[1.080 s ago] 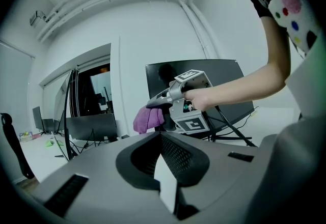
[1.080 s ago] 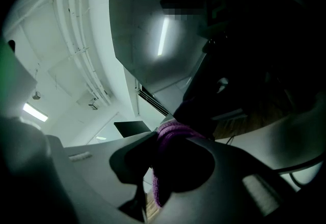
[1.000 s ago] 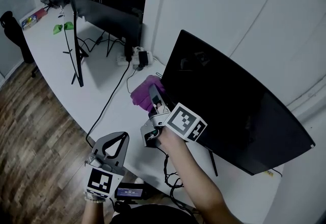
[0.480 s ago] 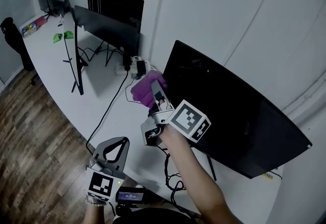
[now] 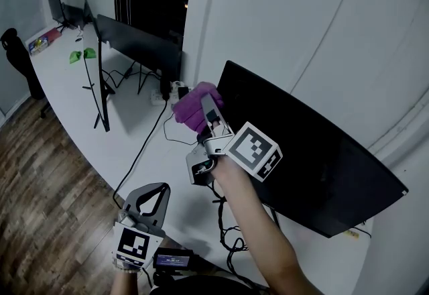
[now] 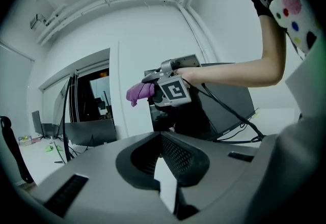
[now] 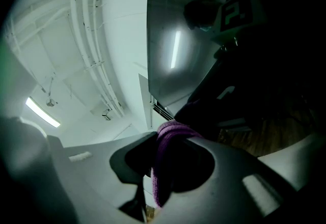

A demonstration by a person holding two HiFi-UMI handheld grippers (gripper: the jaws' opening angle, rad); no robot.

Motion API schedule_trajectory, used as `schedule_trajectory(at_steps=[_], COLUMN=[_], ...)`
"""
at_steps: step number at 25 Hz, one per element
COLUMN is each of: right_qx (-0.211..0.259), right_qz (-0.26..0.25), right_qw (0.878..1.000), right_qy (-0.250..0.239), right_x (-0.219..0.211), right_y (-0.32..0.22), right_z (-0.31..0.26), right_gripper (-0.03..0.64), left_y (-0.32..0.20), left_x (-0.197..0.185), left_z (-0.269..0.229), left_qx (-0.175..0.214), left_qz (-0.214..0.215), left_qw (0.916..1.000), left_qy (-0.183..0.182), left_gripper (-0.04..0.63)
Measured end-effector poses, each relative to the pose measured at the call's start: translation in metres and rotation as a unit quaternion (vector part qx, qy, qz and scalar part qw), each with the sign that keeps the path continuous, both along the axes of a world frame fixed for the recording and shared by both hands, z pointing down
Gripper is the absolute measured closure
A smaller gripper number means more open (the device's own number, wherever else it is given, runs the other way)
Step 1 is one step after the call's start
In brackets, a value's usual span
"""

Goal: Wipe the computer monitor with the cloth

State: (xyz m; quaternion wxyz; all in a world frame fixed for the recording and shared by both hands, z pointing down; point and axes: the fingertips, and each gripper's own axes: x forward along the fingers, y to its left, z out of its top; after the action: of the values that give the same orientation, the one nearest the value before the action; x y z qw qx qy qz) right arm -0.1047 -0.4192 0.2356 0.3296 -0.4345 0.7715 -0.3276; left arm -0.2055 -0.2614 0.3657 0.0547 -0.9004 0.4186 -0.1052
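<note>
The right gripper (image 5: 208, 107) is clamped on the purple cloth (image 5: 190, 105) and holds it raised beside the upper left corner of the black monitor (image 5: 315, 153). The monitor stands on the white desk (image 5: 127, 129). The left gripper (image 5: 158, 186) sits low at the desk's front edge, jaws pressed together, holding nothing.

All three views are dim and bluish-grey. Both gripper views bend strongly toward the edges, with black vignetted corners and soft foregrounds. A ceiling strip light (image 7: 43, 112) glows at left, and its glare streaks the monitor (image 7: 204, 78) near upper centre.
</note>
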Motion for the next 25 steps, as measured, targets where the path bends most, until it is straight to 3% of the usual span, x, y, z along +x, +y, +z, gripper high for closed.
schedule_trajectory(at_steps=[18,25], right_qx=[0.049,0.066], right_qz=[-0.002,-0.005], right_qw=[0.999,0.998], right_qy=[-0.012,0.012], right_x=[0.012,0.010], right_y=[-0.008,-0.007], right_z=[-0.066,-0.079], right_gripper=[0.538,0.539], left_y=[-0.004,-0.004], left_x=[0.009,0.007], left_z=[-0.008,-0.006], left_qx=[0.010,0.012], left_qz=[0.004,0.003], left_qw=[0.9999,0.9999], left_qy=[-0.007,-0.007], left_gripper=[0.589,0.591])
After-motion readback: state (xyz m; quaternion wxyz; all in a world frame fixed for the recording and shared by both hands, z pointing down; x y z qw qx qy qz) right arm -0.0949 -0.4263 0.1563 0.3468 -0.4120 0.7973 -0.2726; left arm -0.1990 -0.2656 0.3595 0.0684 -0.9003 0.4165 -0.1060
